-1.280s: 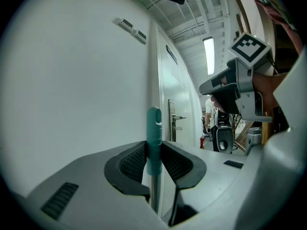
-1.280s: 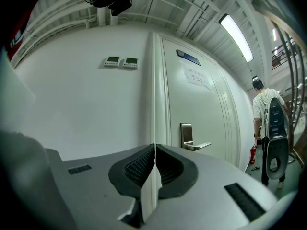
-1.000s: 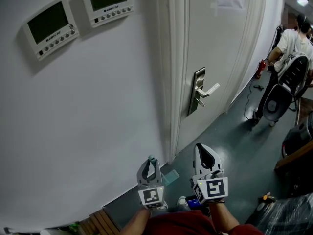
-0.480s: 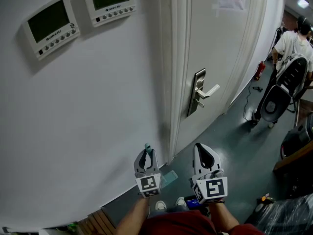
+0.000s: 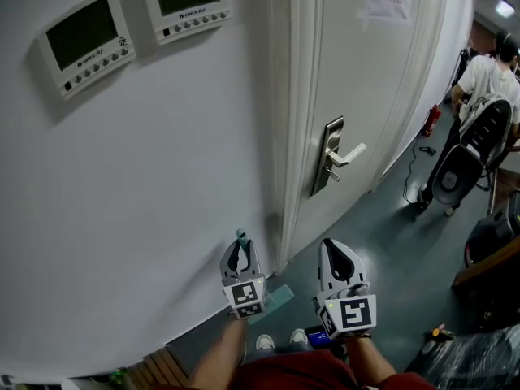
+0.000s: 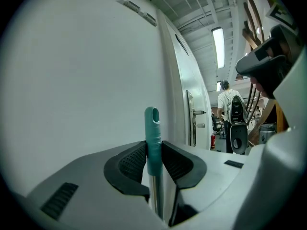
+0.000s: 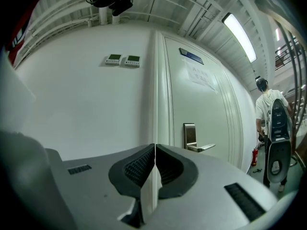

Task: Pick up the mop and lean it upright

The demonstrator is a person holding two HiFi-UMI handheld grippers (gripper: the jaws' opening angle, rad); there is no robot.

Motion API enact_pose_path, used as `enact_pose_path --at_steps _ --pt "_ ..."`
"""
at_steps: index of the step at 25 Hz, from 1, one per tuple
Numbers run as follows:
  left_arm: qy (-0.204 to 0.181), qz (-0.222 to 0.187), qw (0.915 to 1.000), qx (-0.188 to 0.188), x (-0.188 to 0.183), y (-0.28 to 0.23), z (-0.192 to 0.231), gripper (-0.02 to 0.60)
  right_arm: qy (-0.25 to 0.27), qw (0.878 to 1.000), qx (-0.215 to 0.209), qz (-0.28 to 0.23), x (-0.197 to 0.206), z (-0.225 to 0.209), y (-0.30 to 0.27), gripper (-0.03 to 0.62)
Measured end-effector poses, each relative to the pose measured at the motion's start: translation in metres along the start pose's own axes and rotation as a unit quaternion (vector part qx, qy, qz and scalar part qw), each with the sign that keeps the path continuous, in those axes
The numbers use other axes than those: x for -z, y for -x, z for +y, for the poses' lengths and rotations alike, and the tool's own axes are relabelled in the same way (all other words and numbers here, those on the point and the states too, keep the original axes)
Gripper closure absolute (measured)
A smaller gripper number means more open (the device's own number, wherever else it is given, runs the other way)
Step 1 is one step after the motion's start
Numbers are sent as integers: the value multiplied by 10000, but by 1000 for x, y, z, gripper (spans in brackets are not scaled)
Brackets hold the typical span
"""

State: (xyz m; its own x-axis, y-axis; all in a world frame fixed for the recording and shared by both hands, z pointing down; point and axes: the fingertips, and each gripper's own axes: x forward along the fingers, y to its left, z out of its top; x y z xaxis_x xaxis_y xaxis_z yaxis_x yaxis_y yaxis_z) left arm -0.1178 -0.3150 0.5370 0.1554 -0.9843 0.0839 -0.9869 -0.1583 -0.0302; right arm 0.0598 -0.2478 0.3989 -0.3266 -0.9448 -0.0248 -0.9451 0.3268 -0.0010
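The mop's teal handle tip [image 5: 241,236] sticks up out of my left gripper [image 5: 241,256], close to the white wall [image 5: 146,185]. In the left gripper view the pads are shut on the teal grip [image 6: 153,133], with the metal pole running down below them and the handle upright. The left gripper [image 6: 154,158] faces the wall. A pale teal mop head [image 5: 275,296] shows on the floor below. My right gripper [image 5: 339,260] hangs beside it to the right, a little apart from the handle. Its jaws meet with nothing between them [image 7: 154,163].
A white door with a lever handle [image 5: 337,155] stands just right of the wall corner. Two wall control panels [image 5: 84,41] [image 5: 186,2] hang above. Far right, a person [image 5: 487,71] stands by a round black fan [image 5: 455,173] and a red extinguisher [image 5: 432,117]. Wooden slats [image 5: 162,368] lie at lower left.
My left gripper has carried the mop handle up and to the left, nearer the wall. The right gripper has stayed put.
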Motion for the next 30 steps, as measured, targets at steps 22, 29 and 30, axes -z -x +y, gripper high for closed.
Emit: enact_pose_path --at_steps 22,29,30 --pt "132 396 9991 106 23 -15 7 359 -12 10000 0 -18 -1 -3 0 576" --pt "65 403 9991 132 24 -9 2 330 -25 10000 -2 1 1 -3 1 576" --pt "52 363 9992 130 22 -9 2 330 -22 10000 -10 -4 0 -3 1 576"
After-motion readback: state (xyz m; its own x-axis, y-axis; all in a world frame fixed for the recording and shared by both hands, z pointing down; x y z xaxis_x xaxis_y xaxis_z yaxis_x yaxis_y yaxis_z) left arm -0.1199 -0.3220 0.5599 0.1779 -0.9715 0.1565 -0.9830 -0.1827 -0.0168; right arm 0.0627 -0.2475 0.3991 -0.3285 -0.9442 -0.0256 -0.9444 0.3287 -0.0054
